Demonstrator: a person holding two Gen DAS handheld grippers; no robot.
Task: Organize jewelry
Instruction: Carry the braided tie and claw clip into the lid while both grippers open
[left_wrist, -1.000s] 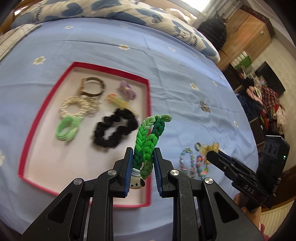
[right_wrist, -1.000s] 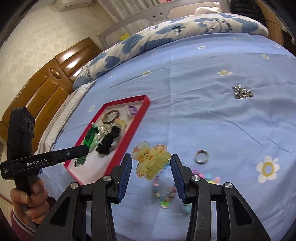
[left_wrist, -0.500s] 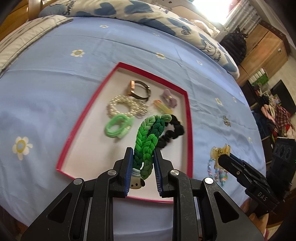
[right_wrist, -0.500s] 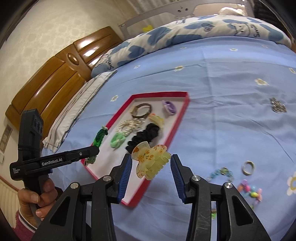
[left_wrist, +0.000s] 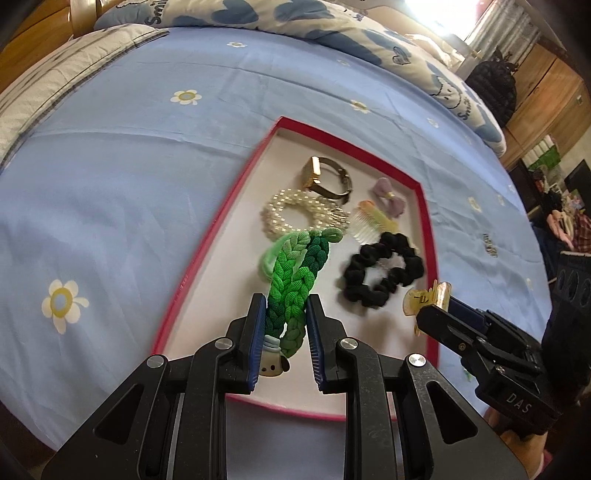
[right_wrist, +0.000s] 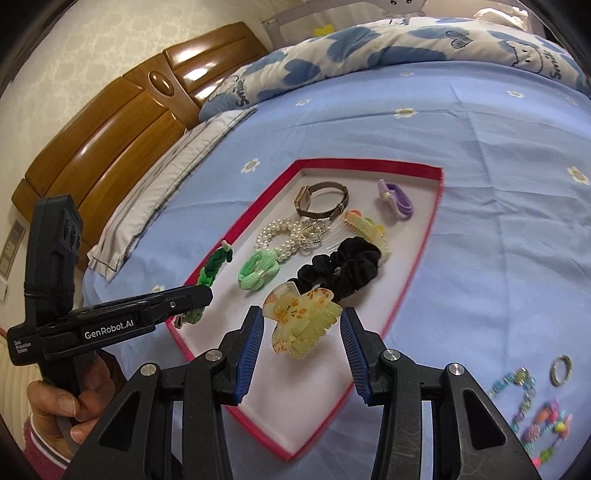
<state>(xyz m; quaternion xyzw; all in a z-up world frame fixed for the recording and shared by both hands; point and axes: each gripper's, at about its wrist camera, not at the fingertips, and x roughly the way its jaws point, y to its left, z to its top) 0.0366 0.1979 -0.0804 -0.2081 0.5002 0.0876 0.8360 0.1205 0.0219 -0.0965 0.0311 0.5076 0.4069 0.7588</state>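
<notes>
My left gripper (left_wrist: 286, 325) is shut on a green braided band (left_wrist: 295, 277) with a small puppy charm and holds it over the near part of the red-rimmed white tray (left_wrist: 218, 221). My right gripper (right_wrist: 303, 332) is shut on a yellow-green flowered claw clip (right_wrist: 301, 325), above the tray's (right_wrist: 369, 161) near right corner. In the tray lie a watch (right_wrist: 321, 199), a pearl bracelet (right_wrist: 280, 236), a light green hair tie (right_wrist: 258, 273), a black scrunchie (right_wrist: 343, 266), a comb clip (right_wrist: 365, 229) and a purple tie (right_wrist: 395, 199). The left gripper (right_wrist: 199, 295) also shows in the right wrist view.
Bead bracelets (right_wrist: 535, 417) and a metal ring (right_wrist: 561, 369) lie on the blue flowered sheet right of the tray. A small silver piece (left_wrist: 489, 247) lies farther off. A patterned quilt (right_wrist: 369, 48) and a wooden headboard (right_wrist: 122, 122) border the bed. A person's hand (right_wrist: 55, 402) grips the left handle.
Both grippers have carried their pieces leftwards across the bed: the braided band now hangs over the tray's near part, and the claw clip has gone from above the bead bracelets to the tray's corner.
</notes>
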